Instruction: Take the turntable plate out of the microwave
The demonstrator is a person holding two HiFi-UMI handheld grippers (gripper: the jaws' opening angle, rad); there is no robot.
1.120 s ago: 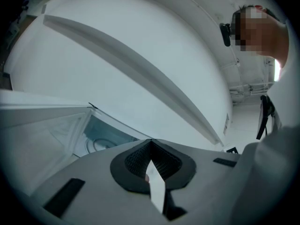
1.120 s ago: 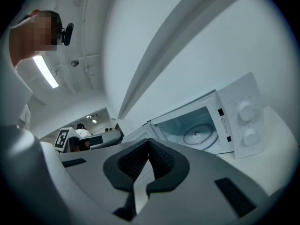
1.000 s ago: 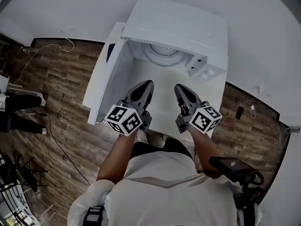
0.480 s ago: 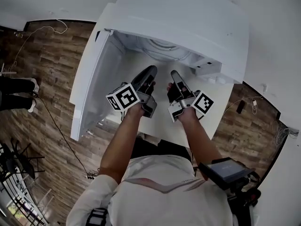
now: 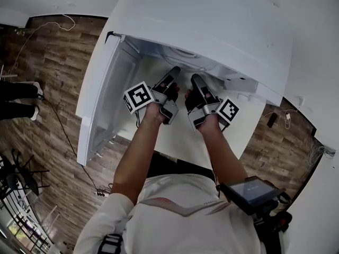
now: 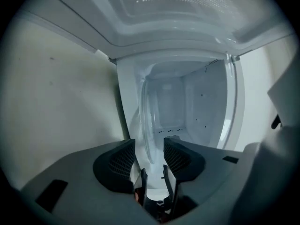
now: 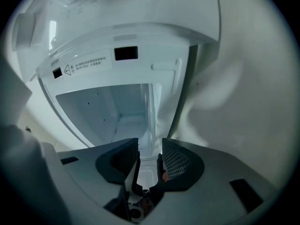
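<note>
The white microwave [image 5: 212, 20] stands on a white table [image 5: 241, 134] with its door [image 5: 103, 89] swung open to the left. Both grippers reach into its mouth side by side, rolled onto their sides. The glass turntable plate [image 6: 145, 118] shows edge-on inside the cavity, in line with the gap of my left gripper [image 6: 149, 146], whose jaws are opening; the pads do not touch it. In the right gripper view the same plate [image 7: 151, 111] runs edge-on ahead of my right gripper [image 7: 150, 149], whose jaws are also opening. In the head view the left gripper [image 5: 172, 77] and right gripper [image 5: 194, 81] hide most of the plate.
The control panel [image 5: 238, 83] sits at the cavity's right side. Wooden floor [image 5: 53, 52] with loose cables surrounds the table. Someone's feet [image 5: 18, 102] stand at the far left. A dark device [image 5: 249, 192] hangs at my waist.
Both grippers moved from above the table's front up to the microwave's mouth and rolled onto their sides. The head camera has come closer to the microwave.
</note>
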